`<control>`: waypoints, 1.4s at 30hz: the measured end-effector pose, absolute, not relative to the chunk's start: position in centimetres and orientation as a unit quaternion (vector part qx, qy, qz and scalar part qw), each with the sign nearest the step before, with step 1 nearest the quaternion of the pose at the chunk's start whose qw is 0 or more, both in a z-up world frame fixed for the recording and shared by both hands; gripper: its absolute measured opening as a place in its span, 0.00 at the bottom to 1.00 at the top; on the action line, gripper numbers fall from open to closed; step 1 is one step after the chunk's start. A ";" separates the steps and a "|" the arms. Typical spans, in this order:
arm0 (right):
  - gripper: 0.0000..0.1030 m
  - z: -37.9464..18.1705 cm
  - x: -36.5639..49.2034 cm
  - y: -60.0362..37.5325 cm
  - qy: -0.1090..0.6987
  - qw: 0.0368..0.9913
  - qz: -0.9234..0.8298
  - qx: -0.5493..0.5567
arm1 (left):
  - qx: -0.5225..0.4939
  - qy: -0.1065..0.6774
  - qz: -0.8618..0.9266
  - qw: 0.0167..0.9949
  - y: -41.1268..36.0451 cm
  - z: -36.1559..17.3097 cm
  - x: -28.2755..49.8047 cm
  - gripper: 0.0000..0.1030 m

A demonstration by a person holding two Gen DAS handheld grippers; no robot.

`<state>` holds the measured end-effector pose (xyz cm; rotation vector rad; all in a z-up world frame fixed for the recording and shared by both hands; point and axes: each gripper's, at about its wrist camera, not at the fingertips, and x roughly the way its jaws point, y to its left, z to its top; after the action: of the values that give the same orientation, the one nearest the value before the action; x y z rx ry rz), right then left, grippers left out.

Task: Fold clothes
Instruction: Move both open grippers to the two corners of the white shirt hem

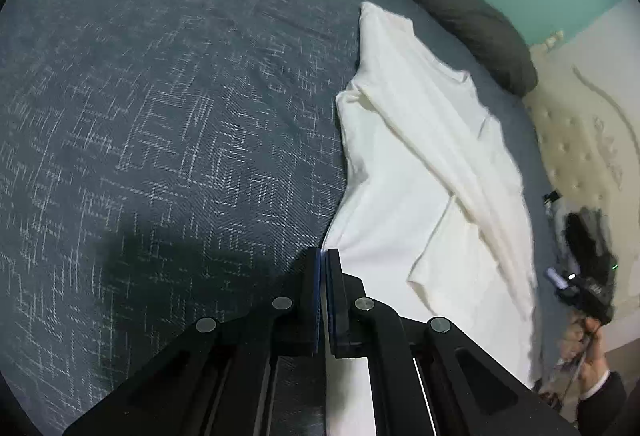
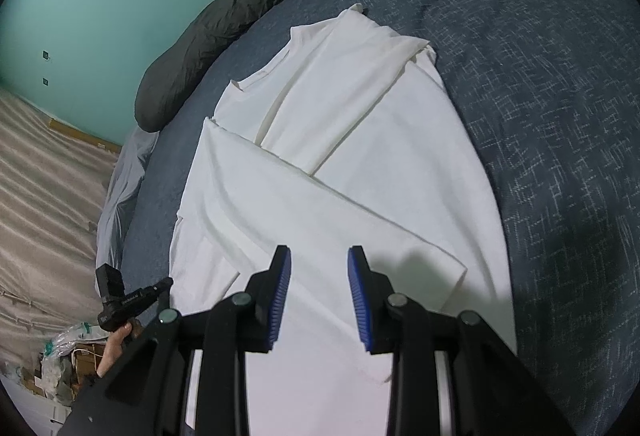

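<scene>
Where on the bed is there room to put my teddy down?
The widest bare patch is the dark blue bedspread on the side of the white garment away from the bed's edge, reaching up to the dark grey bolster. The strip between garment and the bed's edge is narrow. The garment's near end is crowded by both pairs of fingers.

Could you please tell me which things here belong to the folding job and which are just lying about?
Job:
white garment, partly folded on the bed
left tongs, shut at its edge
right tongs, open above it

Lying about:
dark bolster
blue bedspread
clutter on the floor
</scene>
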<state>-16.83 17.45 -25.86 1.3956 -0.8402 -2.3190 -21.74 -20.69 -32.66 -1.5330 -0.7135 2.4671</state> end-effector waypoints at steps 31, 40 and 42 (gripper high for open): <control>0.39 -27.4 -1.0 24.0 -0.222 0.083 -0.745 0.623 | -0.606 -0.211 0.761 0.094 -19.5 -30.5 -4.2 0.39; 0.39 -28.2 1.1 24.4 -0.228 0.082 -0.736 0.632 | -0.620 -0.224 0.746 0.101 -18.5 -31.6 -2.1 0.41; 0.39 -28.2 1.3 24.3 -0.225 0.085 -0.734 0.635 | -0.623 -0.220 0.743 0.104 -18.3 -31.7 -1.9 0.41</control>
<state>1.33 24.30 -28.21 1.8937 -0.6717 -2.1892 -1.86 -18.27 -31.71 -1.8386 -0.6490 2.1913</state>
